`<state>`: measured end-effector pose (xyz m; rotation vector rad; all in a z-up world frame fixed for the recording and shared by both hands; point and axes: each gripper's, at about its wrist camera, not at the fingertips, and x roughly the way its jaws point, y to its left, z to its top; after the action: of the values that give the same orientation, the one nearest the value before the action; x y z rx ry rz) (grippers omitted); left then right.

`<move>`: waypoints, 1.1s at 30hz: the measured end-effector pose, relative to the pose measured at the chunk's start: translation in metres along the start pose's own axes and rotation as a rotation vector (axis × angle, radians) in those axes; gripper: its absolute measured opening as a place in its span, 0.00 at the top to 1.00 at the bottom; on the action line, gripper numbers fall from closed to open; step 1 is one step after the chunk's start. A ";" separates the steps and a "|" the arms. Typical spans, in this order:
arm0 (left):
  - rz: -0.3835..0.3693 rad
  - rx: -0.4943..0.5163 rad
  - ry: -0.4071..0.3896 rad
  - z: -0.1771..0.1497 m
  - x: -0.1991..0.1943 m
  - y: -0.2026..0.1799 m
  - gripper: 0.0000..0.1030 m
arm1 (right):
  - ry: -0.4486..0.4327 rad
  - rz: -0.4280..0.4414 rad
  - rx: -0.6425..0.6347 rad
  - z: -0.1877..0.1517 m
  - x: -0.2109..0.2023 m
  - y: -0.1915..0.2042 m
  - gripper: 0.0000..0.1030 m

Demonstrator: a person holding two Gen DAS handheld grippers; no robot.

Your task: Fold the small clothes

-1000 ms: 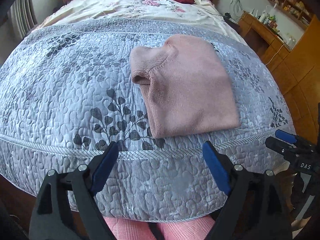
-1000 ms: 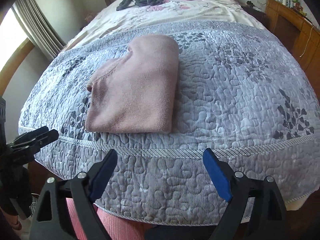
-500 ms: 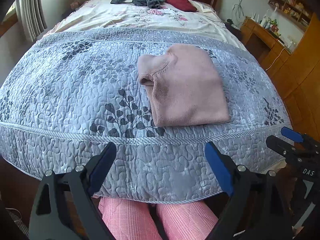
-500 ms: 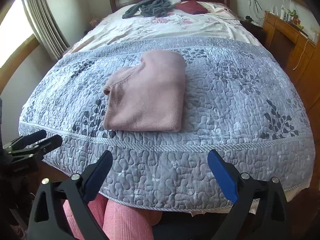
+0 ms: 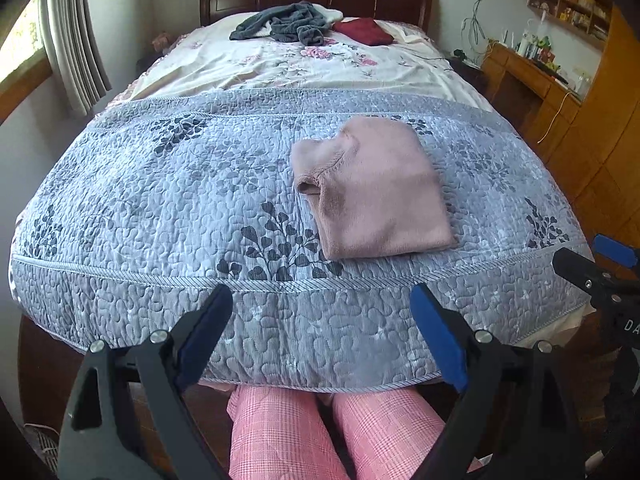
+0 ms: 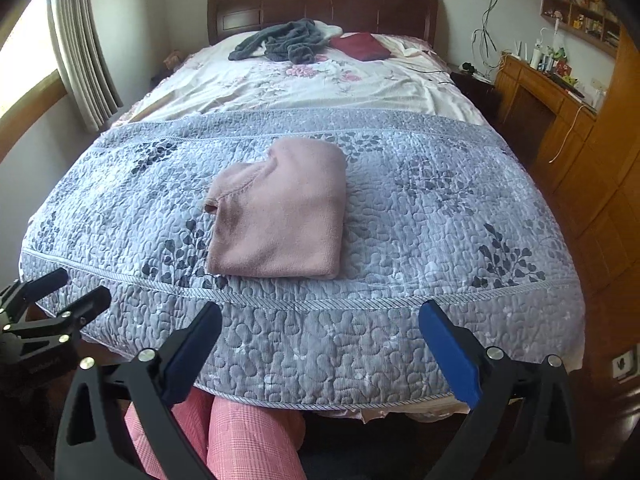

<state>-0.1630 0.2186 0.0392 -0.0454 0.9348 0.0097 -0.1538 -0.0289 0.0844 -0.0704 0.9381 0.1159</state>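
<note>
Lying folded into a neat rectangle, the pink sweater rests on the grey quilted bedspread near the foot of the bed, a little right of the middle in the left wrist view, with one cuff opening showing at its left edge. Nothing touches it. Both tools hang back beyond the bed's end, well apart from the garment: the left gripper has its blue-padded jaws spread wide and empty, and the right gripper is likewise spread wide with nothing between its jaws. Below them show the person's legs in pink checked trousers, tucked against the hanging edge of the bedspread. Farther up the bed lies a floral sheet, and on it near the dark wooden headboard sit a crumpled grey garment and a folded dark red one. Wooden cabinets stand along the right wall.
</note>
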 end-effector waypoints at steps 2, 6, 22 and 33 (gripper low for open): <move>0.008 0.008 -0.008 0.000 -0.006 -0.003 0.13 | 0.002 -0.028 -0.005 0.000 -0.002 0.002 0.04; 0.014 0.030 -0.023 -0.001 -0.014 -0.009 0.13 | 0.003 -0.026 0.008 0.001 -0.004 -0.002 0.04; 0.030 0.031 -0.025 0.005 -0.008 -0.015 0.13 | 0.015 -0.034 0.042 0.011 0.006 -0.011 0.04; 0.037 0.034 -0.003 0.008 0.007 -0.017 0.13 | 0.058 -0.018 0.039 0.012 0.026 -0.010 0.04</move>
<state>-0.1520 0.2015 0.0386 0.0038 0.9325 0.0283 -0.1276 -0.0356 0.0713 -0.0464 0.9968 0.0797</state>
